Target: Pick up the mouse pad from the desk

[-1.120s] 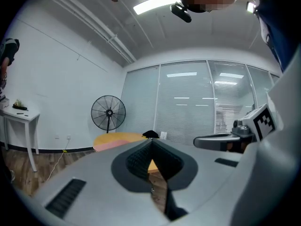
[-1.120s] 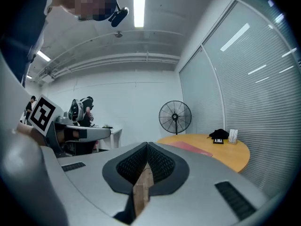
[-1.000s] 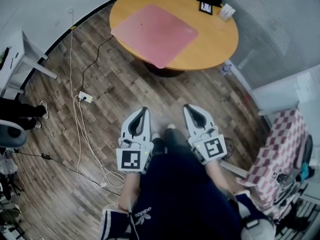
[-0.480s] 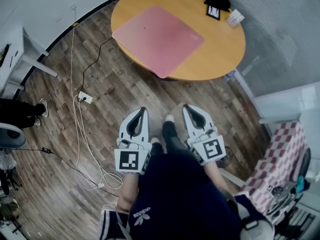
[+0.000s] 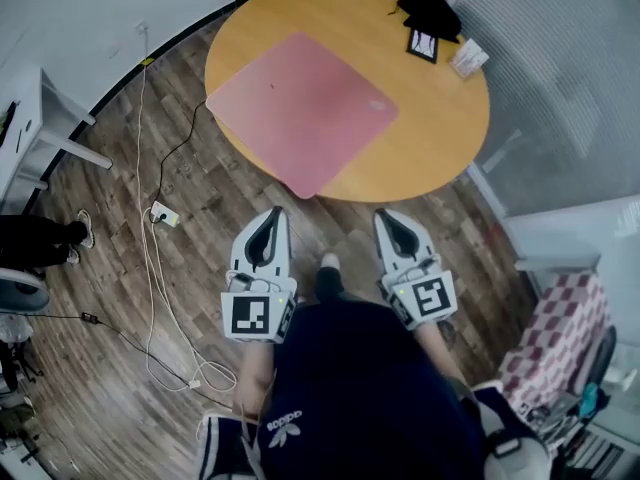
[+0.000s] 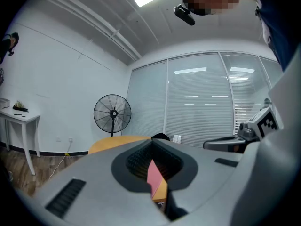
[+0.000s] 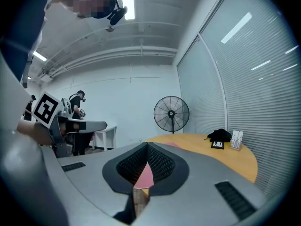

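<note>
Mouse pad (image 5: 300, 110): pink, large, lying flat on the round wooden desk (image 5: 440, 138), upper centre of the head view. Its left and lower corners reach the desk rim and may overhang slightly. There is a small pale mark near its right corner, not readable.

Left gripper (image 5: 273, 214) and right gripper (image 5: 386, 216) are side by side at mid-frame, below the desk edge and over the wood floor, well apart from the pad. On both, the jaws are closed tip to tip and hold nothing. Each gripper view shows the pad only as far background through the gap behind the tips.

At the desk's far right are a black bundle (image 5: 428, 10), a small black-framed card (image 5: 423, 44) and a white printed card (image 5: 467, 58). The print is too small to read.

The person's dark clothing has a trefoil logo (image 5: 283, 426) whose wording looks like "adidas".

On the floor at left are a power strip (image 5: 163, 214) and white cables. A pedestal fan (image 6: 112, 114) stands by the wall.
</note>
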Motion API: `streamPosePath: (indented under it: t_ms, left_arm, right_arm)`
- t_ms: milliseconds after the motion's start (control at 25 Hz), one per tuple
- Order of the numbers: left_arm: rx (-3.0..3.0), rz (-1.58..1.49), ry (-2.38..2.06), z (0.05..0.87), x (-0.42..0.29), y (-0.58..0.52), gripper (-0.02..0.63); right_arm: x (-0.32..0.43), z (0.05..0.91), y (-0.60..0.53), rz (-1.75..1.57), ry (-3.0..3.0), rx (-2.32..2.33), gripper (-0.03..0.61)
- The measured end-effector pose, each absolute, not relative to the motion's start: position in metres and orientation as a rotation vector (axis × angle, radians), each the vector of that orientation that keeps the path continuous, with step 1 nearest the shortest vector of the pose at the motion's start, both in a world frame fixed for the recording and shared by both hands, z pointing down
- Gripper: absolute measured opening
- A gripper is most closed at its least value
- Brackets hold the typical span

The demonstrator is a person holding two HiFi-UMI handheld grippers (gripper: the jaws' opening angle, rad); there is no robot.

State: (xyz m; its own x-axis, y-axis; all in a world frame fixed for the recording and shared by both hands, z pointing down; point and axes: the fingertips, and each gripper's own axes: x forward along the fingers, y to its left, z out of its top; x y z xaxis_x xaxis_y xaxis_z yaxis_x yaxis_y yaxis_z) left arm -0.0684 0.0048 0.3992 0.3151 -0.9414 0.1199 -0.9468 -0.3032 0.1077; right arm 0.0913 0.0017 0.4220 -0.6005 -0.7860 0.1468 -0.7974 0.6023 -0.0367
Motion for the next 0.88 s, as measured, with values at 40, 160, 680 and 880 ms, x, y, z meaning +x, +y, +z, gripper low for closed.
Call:
streamPosePath:
  t_ms: [40, 160, 680, 880]
  left_arm:
    - [2.406, 0.040, -1.762, 0.399, -0.066, -0.001, 0.003]
    - [2.371, 0.035, -1.785, 0.402, -0.060, -0.011, 0.003]
    - [2.381, 0.081, -1.729, 0.413, -0.045, -0.048, 0.003]
    - [2.404, 0.083, -1.704, 0.413, -0.052, -0.069, 0.003]
  right_arm:
    - [0.095, 0.421, -0.006, 0.148, -2.714, 1.341, 0.003]
    - [0.106, 0.424, -0.021, 0.157, -2.715, 1.334, 0.003]
    - [0.143, 0.439, -0.043, 0.188, -2.658, 1.419, 0.003]
    - [0.142, 0.440, -0.058, 0.212, -2.633, 1.471, 0.003]
